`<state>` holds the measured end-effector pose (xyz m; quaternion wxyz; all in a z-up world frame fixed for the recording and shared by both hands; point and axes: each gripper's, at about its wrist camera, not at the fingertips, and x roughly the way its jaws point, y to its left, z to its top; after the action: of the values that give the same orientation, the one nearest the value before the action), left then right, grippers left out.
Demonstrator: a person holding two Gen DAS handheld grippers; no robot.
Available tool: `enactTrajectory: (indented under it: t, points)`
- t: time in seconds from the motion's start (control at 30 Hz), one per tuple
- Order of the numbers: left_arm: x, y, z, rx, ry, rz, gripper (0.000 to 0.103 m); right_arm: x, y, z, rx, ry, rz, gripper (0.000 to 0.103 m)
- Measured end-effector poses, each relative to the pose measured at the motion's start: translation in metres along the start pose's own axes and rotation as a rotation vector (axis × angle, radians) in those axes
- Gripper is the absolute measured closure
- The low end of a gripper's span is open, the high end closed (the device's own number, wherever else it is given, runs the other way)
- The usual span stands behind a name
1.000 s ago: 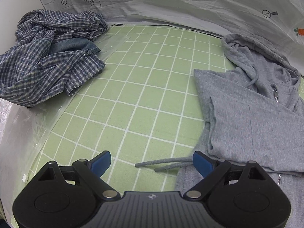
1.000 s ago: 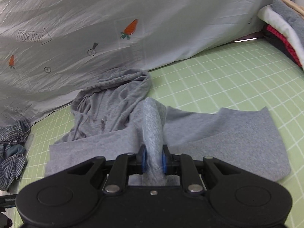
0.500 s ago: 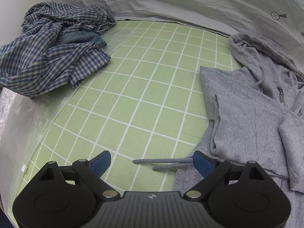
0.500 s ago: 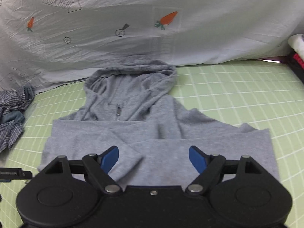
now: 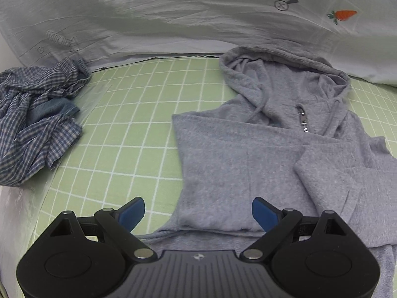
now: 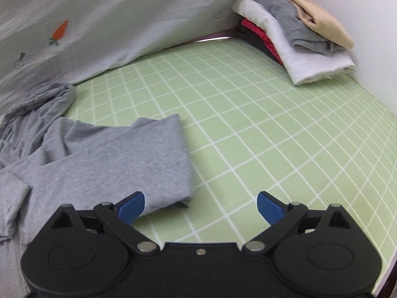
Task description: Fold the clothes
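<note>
From the left wrist view, the left gripper [image 5: 198, 212] hangs with its blue pads spread wide and nothing clamped between them. Directly ahead of it, and partly beneath it, lies the grey hoodie [image 5: 238, 164] on the green grid mat [image 5: 129, 134]. The hoodie's hood [image 5: 285, 74] points away from the gripper toward the pale sheet with carrot prints [image 5: 198, 19] at the back, and its zipper pull [image 5: 303, 121] shows at the neck. A sleeve [image 5: 330, 173] is folded across the chest on the right. A folded edge of the body runs just in front of the pads, in the gap between them, and the left pad sits over bare mat just beside the fabric. Well to the left, a crumpled blue checked shirt [image 5: 32, 124] lies apart from the hoodie.

From the right wrist view, the right gripper [image 6: 200, 204] has its jaws opening, already wide, and no cloth is pinched between them. The grey hoodie [image 6: 104, 159] lies ahead and to the left; its folded corner reaches into the gap near the left pad, while the right pad stands over bare mat [image 6: 273, 136]. In the far right corner, well apart from the gripper, sits a stack of folded clothes [image 6: 292, 27] in tan, grey, white and red.
</note>
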<state>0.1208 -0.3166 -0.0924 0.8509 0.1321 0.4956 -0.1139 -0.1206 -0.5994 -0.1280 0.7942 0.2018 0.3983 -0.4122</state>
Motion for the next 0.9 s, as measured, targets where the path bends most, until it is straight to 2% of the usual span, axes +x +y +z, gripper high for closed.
enactTrajectory:
  t: [0.13,0.2,0.23,0.37,0.43,0.5,0.57,0.63,0.77,0.9]
  points:
    - [0.005,-0.033,0.014,0.048,-0.001,-0.091,0.011,0.015,-0.020,0.003,0.068,0.026,-0.059,0.004]
    - [0.005,-0.047,0.018,0.078,0.006,-0.178,0.025,0.022,-0.026,0.005,0.089,0.033,-0.075,0.003]
    - [0.006,-0.054,0.020,0.093,0.010,-0.223,0.029,0.025,-0.028,0.007,0.095,0.035,-0.082,0.003]
    - [0.010,-0.078,0.017,0.150,0.036,-0.308,0.042,0.034,-0.033,0.009,0.116,0.049,-0.097,0.003]
    - [0.016,-0.083,0.014,0.151,0.058,-0.338,0.053,0.036,-0.035,0.009,0.126,0.054,-0.103,0.003]
    - [0.021,-0.086,0.011,0.158,0.065,-0.348,0.082,0.037,-0.036,0.008,0.130,0.058,-0.107,0.003]
    - [0.021,-0.087,0.010,0.174,0.050,-0.348,0.096,0.036,-0.036,0.006,0.130,0.061,-0.112,0.003]
    - [0.018,-0.084,0.010,0.169,0.031,-0.368,0.098,0.035,-0.036,0.005,0.128,0.062,-0.115,0.003]
    - [-0.006,-0.066,0.018,0.136,-0.068,-0.389,0.098,0.029,-0.032,0.003,0.112,0.053,-0.112,0.003]
    - [-0.031,-0.035,0.029,0.034,-0.158,-0.400,0.098,0.022,-0.022,0.001,0.074,0.039,-0.094,0.003]
